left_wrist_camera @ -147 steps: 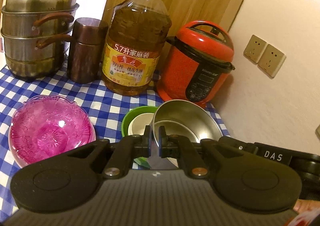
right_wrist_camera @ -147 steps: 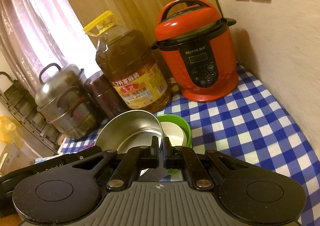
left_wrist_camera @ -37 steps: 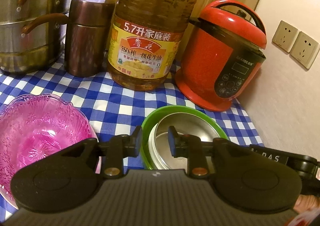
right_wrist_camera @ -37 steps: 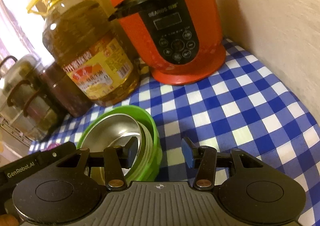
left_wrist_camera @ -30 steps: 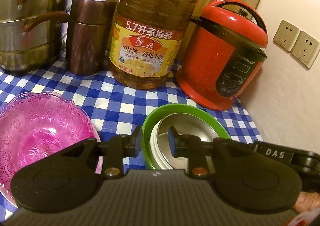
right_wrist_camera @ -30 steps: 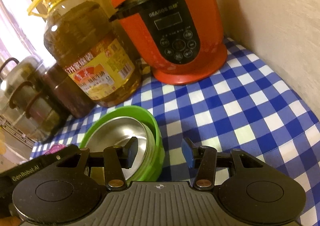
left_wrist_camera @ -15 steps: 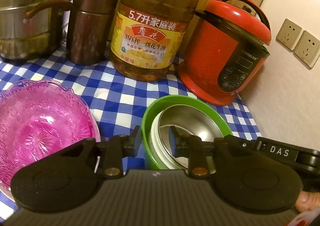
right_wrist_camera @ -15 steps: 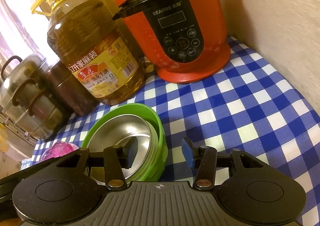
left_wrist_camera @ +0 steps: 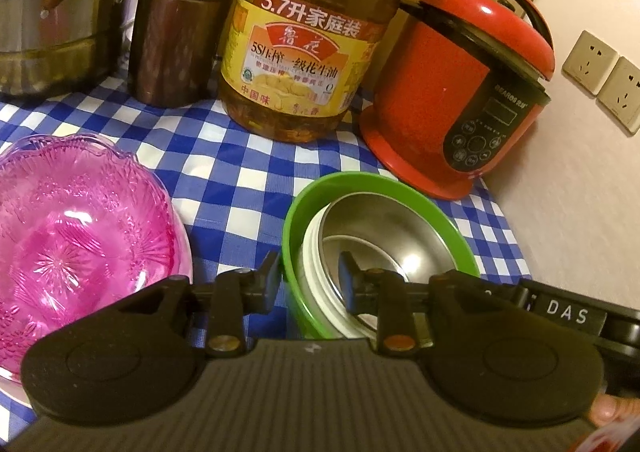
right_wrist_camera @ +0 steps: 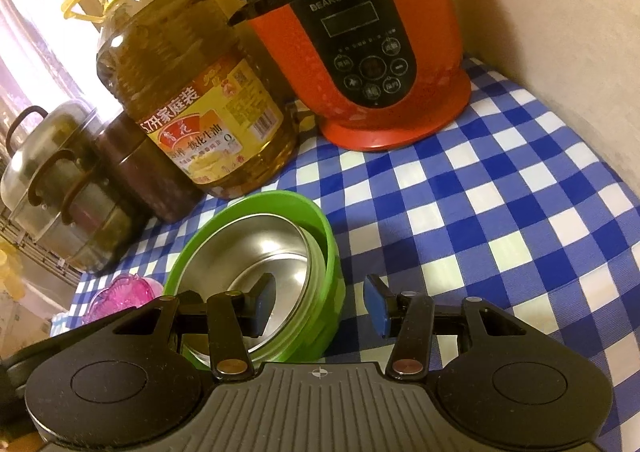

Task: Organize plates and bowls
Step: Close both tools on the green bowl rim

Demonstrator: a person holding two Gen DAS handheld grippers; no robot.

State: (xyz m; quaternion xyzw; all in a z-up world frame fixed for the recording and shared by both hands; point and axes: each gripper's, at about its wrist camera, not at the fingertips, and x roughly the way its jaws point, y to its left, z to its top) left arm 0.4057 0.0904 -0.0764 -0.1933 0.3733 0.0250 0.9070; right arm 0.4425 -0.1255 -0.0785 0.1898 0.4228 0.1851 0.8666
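The left gripper (left_wrist_camera: 308,272) stands part open, its two fingers straddling the near-left rim of the green bowl (left_wrist_camera: 292,212) without pressing on it, one finger outside and one inside over the steel bowl (left_wrist_camera: 396,228) nested there. The right gripper (right_wrist_camera: 320,300) is open wider and also grips nothing; its left finger hangs inside the steel bowl (right_wrist_camera: 260,248) and its right finger hangs outside the green bowl (right_wrist_camera: 332,252), above the checked cloth. A white rim shows between the steel bowl and the green one, so the stack sits three deep on the surface (right_wrist_camera: 500,212), which is covered in a blue-and-white checked cloth. Just left of the stack, apart from it, lies a pink cut-glass bowl (left_wrist_camera: 80,220). Behind stand a large bottle of cooking oil (left_wrist_camera: 308,52), a red electric pressure cooker (left_wrist_camera: 460,92) toward the wall, a copper-coloured canister (left_wrist_camera: 180,24) and a steel steamer pot (left_wrist_camera: 48,28) at far left. Two wall sockets (left_wrist_camera: 604,80) sit on the right wall.
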